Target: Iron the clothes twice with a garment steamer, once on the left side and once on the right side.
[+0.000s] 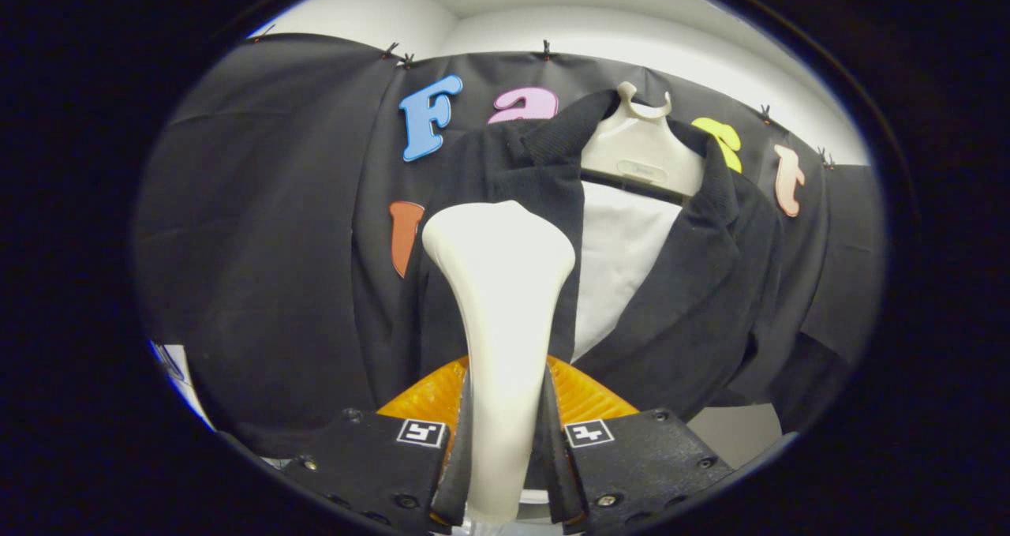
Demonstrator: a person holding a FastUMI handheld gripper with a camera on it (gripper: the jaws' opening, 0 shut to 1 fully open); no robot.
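Black cloth walls the booth behind a dark jacket (694, 283) hanging open on a pale hanger (641, 145). Against the jacket's left panel rises a cream garment steamer (501, 299), its handle pinched between the gripper (505, 457) jaws.

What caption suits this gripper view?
Hand-held gripper shut on a garment steamer, its head against the black jacket's left front.

The gripper (505, 449) points forward, both fingers (371, 461) pressed against the cream plastic steamer handle (501, 299) held upright between them.
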